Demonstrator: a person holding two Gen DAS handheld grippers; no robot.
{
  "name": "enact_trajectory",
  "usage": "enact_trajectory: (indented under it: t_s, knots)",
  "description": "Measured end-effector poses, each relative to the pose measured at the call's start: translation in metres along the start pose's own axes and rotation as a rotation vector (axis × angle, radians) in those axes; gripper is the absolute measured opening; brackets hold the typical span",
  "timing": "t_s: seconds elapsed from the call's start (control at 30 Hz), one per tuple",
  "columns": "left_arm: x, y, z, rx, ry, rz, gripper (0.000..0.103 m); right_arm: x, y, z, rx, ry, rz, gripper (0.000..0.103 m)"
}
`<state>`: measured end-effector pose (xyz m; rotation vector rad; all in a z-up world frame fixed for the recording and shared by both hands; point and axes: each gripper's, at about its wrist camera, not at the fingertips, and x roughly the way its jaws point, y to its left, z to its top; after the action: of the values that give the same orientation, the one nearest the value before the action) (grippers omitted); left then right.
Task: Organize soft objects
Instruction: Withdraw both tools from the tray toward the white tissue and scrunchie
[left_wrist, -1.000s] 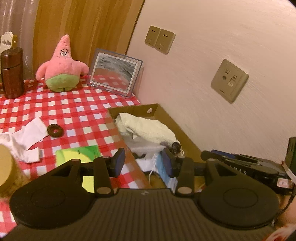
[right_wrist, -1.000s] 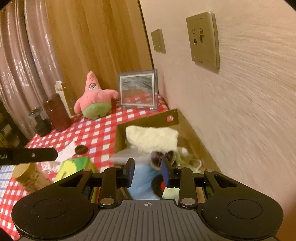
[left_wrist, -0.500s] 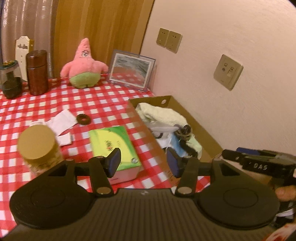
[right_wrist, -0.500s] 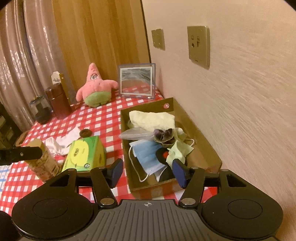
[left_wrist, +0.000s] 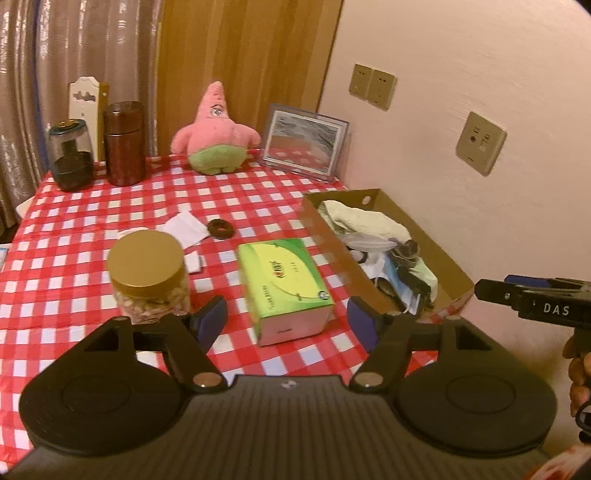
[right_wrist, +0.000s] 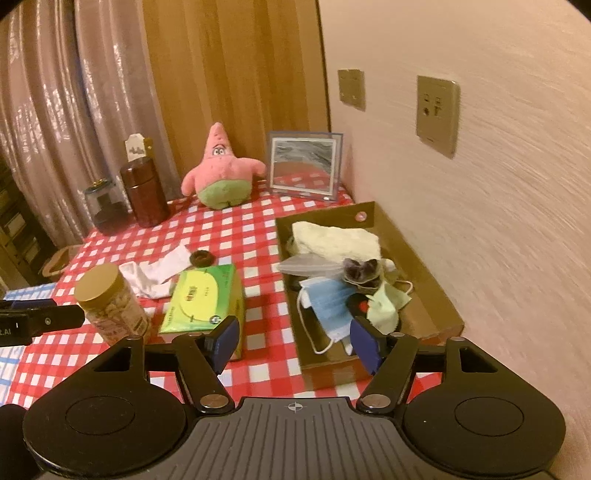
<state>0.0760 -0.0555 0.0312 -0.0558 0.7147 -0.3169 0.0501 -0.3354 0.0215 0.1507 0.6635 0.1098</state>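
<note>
Soft objects sit mostly in the cardboard box (right_wrist: 424, 280) along the table's wall-side edge: cream towel (right_wrist: 336, 240) at the box's far end, a clear plastic piece (right_wrist: 306, 264) just in front of it, dark scrunchie-like item (right_wrist: 360, 269) near the middle, blue face mask (right_wrist: 327, 306) and pale green cloth (right_wrist: 386, 308) toward the near end, overlapping each other. Pink star plush (left_wrist: 216, 134) stands upright at the far edge of the checked tablecloth (left_wrist: 74, 236), just beside a framed picture (left_wrist: 304, 142) leaning in the far corner by the wall. White cloth (right_wrist: 155, 271) lies crumpled mid-table w/ a small brown ring (left_wrist: 221, 229) touching or just beside it; can't tell which.

Other stuff: green tissue box (left_wrist: 284, 284) near the front, between the nut jar w/ gold lid (left_wrist: 147, 273) and the cardboard box, apart from both. Brown canister (left_wrist: 123, 142) and dark glass jar (left_wrist: 70, 155) at the far left corner.

Left gripper (left_wrist: 288, 323) held above the front edge, jaws wide apart, nothing between them; tissue box seen through the gap. Right gripper (right_wrist: 295, 343) likewise spread wide and empty, above the near end of the cardboard box.
</note>
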Motion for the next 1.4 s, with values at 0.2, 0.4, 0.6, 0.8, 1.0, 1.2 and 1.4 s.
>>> enact_trajectory:
  t_s: [0.2,0.4,0.6,0.8,1.0,1.2,1.4]
  knots:
    - [-0.008,0.01,-0.004,-0.008,-0.012,0.024,0.072,0.001,0.009,-0.001,-0.015,0.002,0.012,0.068]
    - [-0.018,0.016,-0.004,-0.009,-0.032,0.031,0.075,0.003,0.011,-0.001,-0.015,0.003,0.016,0.069]
    - [-0.025,0.029,0.002,-0.023,-0.046,0.026,0.076,0.007,0.014,0.003,-0.023,0.003,0.023,0.069]
    - [-0.029,0.046,0.014,0.013,-0.057,0.034,0.078,0.017,0.016,0.014,-0.047,-0.004,0.029,0.069]
    - [-0.031,0.084,0.037,0.038,-0.082,0.042,0.079,0.035,0.022,0.035,-0.116,-0.027,0.066,0.07]
    - [-0.02,0.14,0.065,0.06,-0.08,0.068,0.08,0.067,0.035,0.061,-0.211,-0.037,0.1,0.07]
    - [0.019,0.2,0.082,0.066,-0.005,0.093,0.08,0.113,0.06,0.086,-0.314,-0.032,0.146,0.07]
